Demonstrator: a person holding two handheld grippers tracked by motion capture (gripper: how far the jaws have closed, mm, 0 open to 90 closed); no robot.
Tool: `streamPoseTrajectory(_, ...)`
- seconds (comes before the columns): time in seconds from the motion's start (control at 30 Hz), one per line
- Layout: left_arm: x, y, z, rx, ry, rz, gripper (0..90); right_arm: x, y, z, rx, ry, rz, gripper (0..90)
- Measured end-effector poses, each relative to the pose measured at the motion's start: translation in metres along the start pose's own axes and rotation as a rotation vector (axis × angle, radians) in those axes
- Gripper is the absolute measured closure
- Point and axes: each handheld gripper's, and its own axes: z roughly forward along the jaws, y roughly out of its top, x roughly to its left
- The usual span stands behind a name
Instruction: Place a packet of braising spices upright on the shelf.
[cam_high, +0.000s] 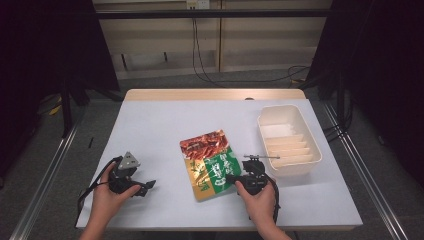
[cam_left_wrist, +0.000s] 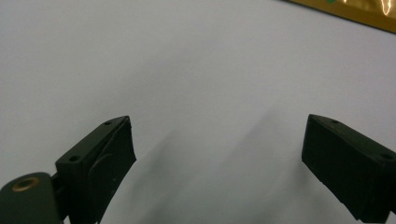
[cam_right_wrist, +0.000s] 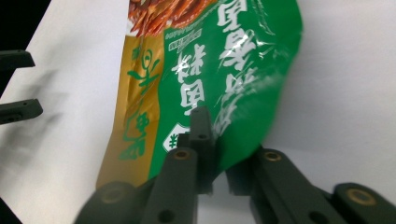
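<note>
Green snack pouch (cam_right_wrist: 224, 70) | near edge clamped between right gripper (cam_right_wrist: 212, 154) jaws

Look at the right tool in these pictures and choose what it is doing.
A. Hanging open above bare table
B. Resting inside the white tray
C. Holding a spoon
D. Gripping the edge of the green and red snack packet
D: in the right gripper view the right tool has its jaws pinched on the lower edge of the snack packet, beside the white tray.
</note>
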Motion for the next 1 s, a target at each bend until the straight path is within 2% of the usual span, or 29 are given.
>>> streamPoseTrajectory(0.07, 0.0, 0.0, 0.0, 0.001, 0.0, 0.002, 9.2, -0.003, 0.005, -0.003, -0.001, -0.007, 0.011, 89.1)
streamPoseTrajectory(0.23, 0.0, 0.0, 0.0, -0.001, -0.001, 0.002, 9.2, -0.009, 0.01, -0.006, -0.023, -0.015, 0.043, 87.2)
streamPoseTrajectory(0.3, 0.001, 0.0, 0.0, 0.008, 0.002, 0.005, 9.3, -0.01, 0.009, -0.005, -0.02, -0.019, 0.044, 84.5)
streamPoseTrajectory(0.37, 0.001, 0.0, 0.0, 0.015, 0.001, 0.015, 9.2, -0.01, 0.003, -0.003, -0.016, 0.013, 0.058, 75.2)
streamPoseTrajectory(0.4, 0.0, 0.0, 0.001, -0.002, 0.003, 0.0, 9.2, -0.009, 0.001, -0.003, -0.014, 0.019, 0.059, 74.7)
streamPoseTrajectory(0.5, 0.0, 0.0, 0.001, -0.002, 0.002, -0.002, 9.2, -0.006, -0.003, 0.0, -0.005, 0.035, 0.06, 72.1)
streamPoseTrajectory(0.53, 0.002, 0.0, -0.001, 0.016, 0.002, 0.025, 9.2, -0.005, -0.006, 0.003, 0.002, 0.046, 0.063, 67.6)
streamPoseTrajectory(0.57, 0.002, 0.0, -0.001, 0.016, 0.002, 0.025, 9.3, -0.005, -0.006, 0.003, 0.002, 0.046, 0.063, 67.6)
streamPoseTrajectory(0.6, 0.0, 0.0, 0.0, -0.001, -0.001, 0.001, 9.3, -0.003, -0.009, 0.007, 0.016, 0.051, 0.06, 67.6)
streamPoseTrajectory(0.63, 0.0, 0.0, 0.0, -0.001, -0.001, 0.001, 9.3, -0.003, -0.009, 0.007, 0.016, 0.051, 0.06, 67.6)
streamPoseTrajectory(0.67, 0.001, 0.0, 0.0, 0.001, 0.004, 0.005, 9.3, -0.001, -0.01, 0.01, 0.025, 0.046, 0.058, 72.3)
streamPoseTrajectory(0.7, 0.001, 0.0, 0.0, 0.001, 0.004, 0.005, 9.2, -0.001, -0.01, 0.01, 0.025, 0.046, 0.058, 72.3)
streamPoseTrajectory(0.73, 0.0, 0.0, 0.0, 0.0, 0.002, -0.003, 9.2, 0.0, -0.009, 0.01, 0.017, 0.041, 0.057, 78.5)
streamPoseTrajectory(0.8, 0.0, 0.0, 0.0, -0.005, 0.002, -0.007, 9.3, 0.0, -0.007, 0.009, 0.02, 0.036, 0.049, 81.4)
streamPoseTrajectory(0.9, 0.001, 0.0, -0.001, 0.002, 0.003, 0.0, 9.3, 0.003, -0.001, 0.007, 0.039, 0.006, 0.033, 90.0)
streamPoseTrajectory(1.0, 0.001, 0.0, -0.002, -0.007, 0.004, -0.003, 9.3, 0.003, 0.004, 0.004, 0.051, 0.0, 0.026, 90.0)
